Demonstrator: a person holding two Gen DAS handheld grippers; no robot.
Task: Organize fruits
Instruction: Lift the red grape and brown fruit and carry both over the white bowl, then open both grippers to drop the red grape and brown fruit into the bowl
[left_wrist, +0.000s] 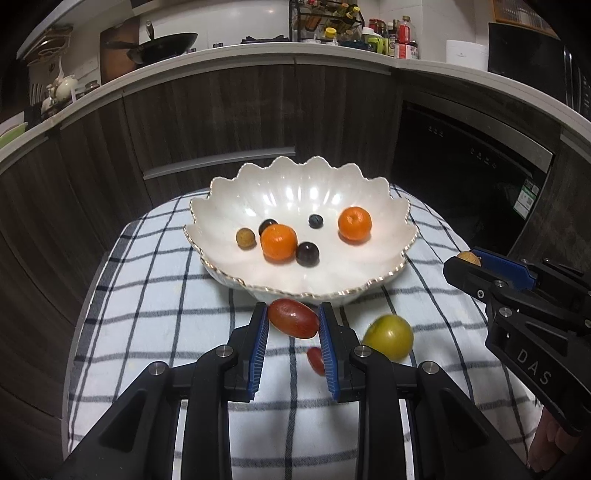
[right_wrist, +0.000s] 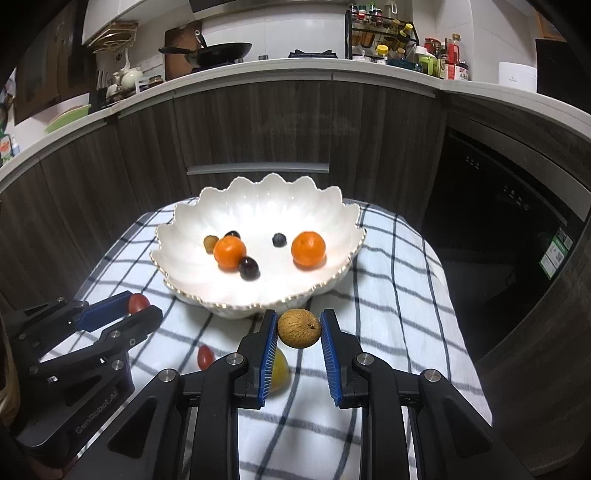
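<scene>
— What have you got in each claw?

— My left gripper (left_wrist: 291, 323) is clamped on a long red grape tomato (left_wrist: 293, 318), held just short of the near rim of the scalloped white bowl (left_wrist: 221, 273). My right gripper (right_wrist: 298, 326) pinches a round tan longan (right_wrist: 299, 328), also just before that rim.

— And the rest of the fruit?

— In the bowl: two oranges (right_wrist: 308, 248), a second tan longan (right_wrist: 210, 243), and three dark round fruits (right_wrist: 248, 267) (grapes or blueberries, I cannot tell). On the checked cloth (left_wrist: 155, 314) near me lie a small red tomato (left_wrist: 316, 360) and a yellow-green fruit (left_wrist: 388, 336), well apart from the bowl's inside.
</scene>
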